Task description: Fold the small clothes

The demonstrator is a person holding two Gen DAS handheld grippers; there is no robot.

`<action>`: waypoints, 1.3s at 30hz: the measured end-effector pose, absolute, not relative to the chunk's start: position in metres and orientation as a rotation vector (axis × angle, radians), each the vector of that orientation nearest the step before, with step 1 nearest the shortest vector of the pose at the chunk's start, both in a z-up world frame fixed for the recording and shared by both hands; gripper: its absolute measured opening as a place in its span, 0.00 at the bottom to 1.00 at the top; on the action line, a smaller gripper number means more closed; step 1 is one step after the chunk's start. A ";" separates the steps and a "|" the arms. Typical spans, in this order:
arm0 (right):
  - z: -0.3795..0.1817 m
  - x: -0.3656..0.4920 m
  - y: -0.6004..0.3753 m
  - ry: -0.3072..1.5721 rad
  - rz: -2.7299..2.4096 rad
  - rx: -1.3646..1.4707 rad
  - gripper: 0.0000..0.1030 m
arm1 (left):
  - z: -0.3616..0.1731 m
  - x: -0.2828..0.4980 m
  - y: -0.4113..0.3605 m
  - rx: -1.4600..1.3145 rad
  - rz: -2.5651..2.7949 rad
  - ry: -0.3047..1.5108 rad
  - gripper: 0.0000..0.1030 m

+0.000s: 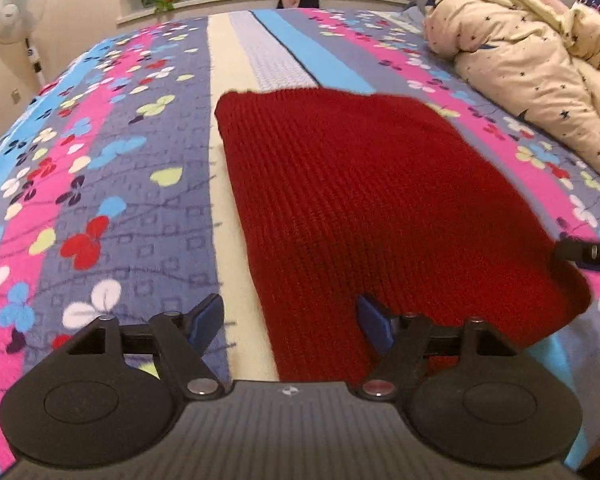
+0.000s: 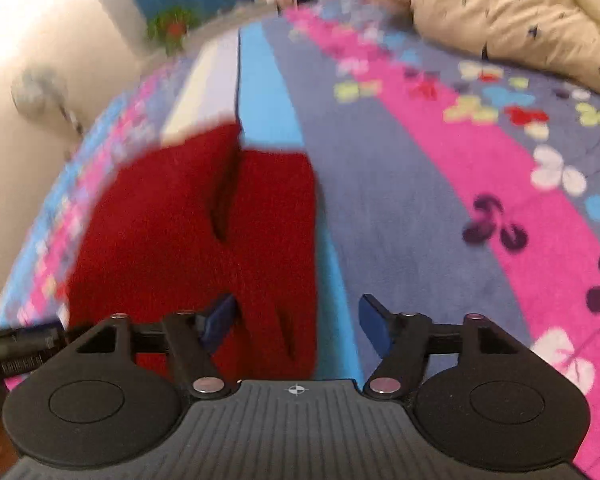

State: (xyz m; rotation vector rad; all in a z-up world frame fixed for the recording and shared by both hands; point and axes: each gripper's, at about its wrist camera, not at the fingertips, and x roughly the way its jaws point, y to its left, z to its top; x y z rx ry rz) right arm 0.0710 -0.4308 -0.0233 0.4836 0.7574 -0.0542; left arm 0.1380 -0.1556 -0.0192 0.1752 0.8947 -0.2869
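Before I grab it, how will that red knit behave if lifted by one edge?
The red knit looks soft and thick, so it will probably droop and unfold. Its ribbed surface should grip well. On the patterned bedspread, pushing likely bunches it rather than sliding it.

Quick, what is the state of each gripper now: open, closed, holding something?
Left gripper: open, holding nothing, above the near edge of the red knitted garment.
Right gripper: open, holding nothing, above the same garment.

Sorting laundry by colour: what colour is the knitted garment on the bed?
Dark red knitted garment, plain ribbed knit; clearest in the left wrist view.
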 end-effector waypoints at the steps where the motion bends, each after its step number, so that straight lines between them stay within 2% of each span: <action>1: -0.020 0.074 -0.430 0.736 -0.054 0.472 0.76 | -0.013 0.142 -0.151 0.164 -0.284 0.881 0.80; 3: -0.023 0.082 -0.424 0.749 -0.038 0.448 0.82 | 0.000 0.154 -0.144 0.138 -0.265 0.845 0.85; 8: -0.054 0.106 -0.404 0.953 -0.011 0.394 0.83 | 0.014 0.211 -0.130 -0.007 -0.212 0.840 0.85; 11: -0.059 0.115 -0.403 0.982 -0.050 0.390 0.92 | 0.002 0.248 -0.128 -0.080 -0.238 0.911 0.85; 14: -0.064 0.120 -0.406 0.997 -0.050 0.425 0.92 | -0.019 0.274 -0.126 -0.131 -0.246 0.955 0.97; 17: -0.065 0.121 -0.405 0.998 -0.039 0.427 0.91 | -0.039 0.289 -0.124 -0.256 -0.307 0.996 0.98; 22: -0.063 0.122 -0.404 0.974 -0.003 0.435 0.81 | -0.074 0.311 -0.115 -0.493 -0.393 1.083 0.98; 23: -0.061 0.121 -0.402 0.957 0.010 0.434 0.71 | -0.079 0.315 -0.114 -0.534 -0.411 1.097 0.95; 25: -0.056 0.121 -0.395 0.932 0.017 0.392 0.61 | -0.082 0.317 -0.114 -0.551 -0.419 1.096 0.90; 26: -0.054 0.121 -0.392 0.925 0.025 0.376 0.58 | -0.080 0.317 -0.115 -0.532 -0.421 1.086 0.83; 27: -0.052 0.121 -0.390 0.918 0.034 0.367 0.50 | -0.075 0.315 -0.117 -0.504 -0.428 1.071 0.73; 28: -0.050 0.120 -0.389 0.904 0.037 0.369 0.41 | -0.069 0.311 -0.119 -0.465 -0.437 1.052 0.68; 30: -0.044 0.118 -0.393 0.867 0.040 0.409 0.32 | -0.053 0.304 -0.119 -0.419 -0.450 1.018 0.60; 33: -0.037 0.113 -0.391 0.811 0.084 0.463 0.26 | -0.025 0.292 -0.109 -0.385 -0.444 0.962 0.59; 39: -0.021 0.110 -0.326 0.767 0.322 0.385 0.24 | 0.021 0.265 -0.038 -0.293 -0.357 0.892 0.59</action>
